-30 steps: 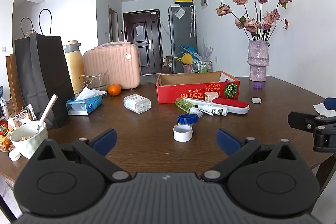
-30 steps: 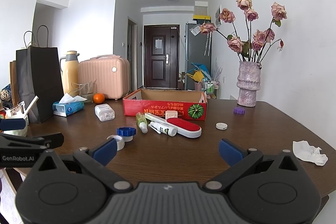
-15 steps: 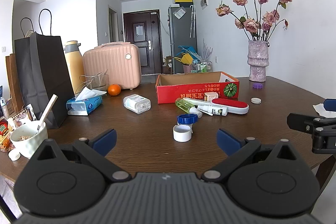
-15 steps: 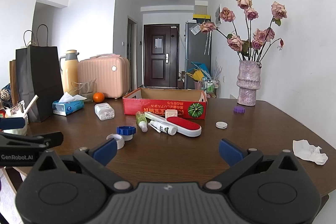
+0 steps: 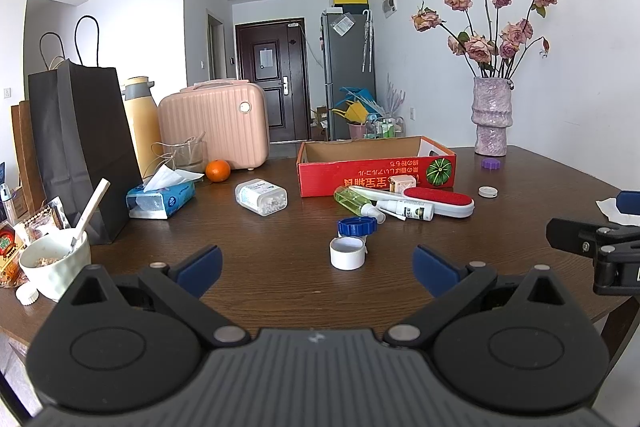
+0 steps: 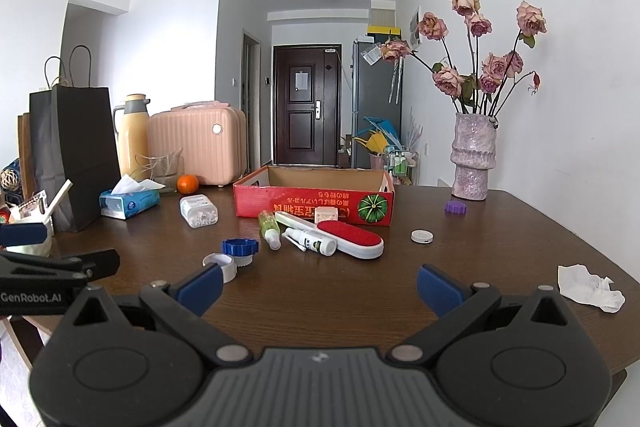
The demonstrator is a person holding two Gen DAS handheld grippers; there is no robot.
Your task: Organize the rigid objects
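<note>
Holding both tongs, left and right, wide and empty near the table's front edge, I risk knocking the white ring against the blue cap, seemingly touching, mid-table before the red box.

Left gripper and right gripper, fingers spread wide, empty.

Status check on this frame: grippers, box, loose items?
Left gripper open, empty. Right gripper open, empty. Red box looks empty; lint brush lies before it.
</note>
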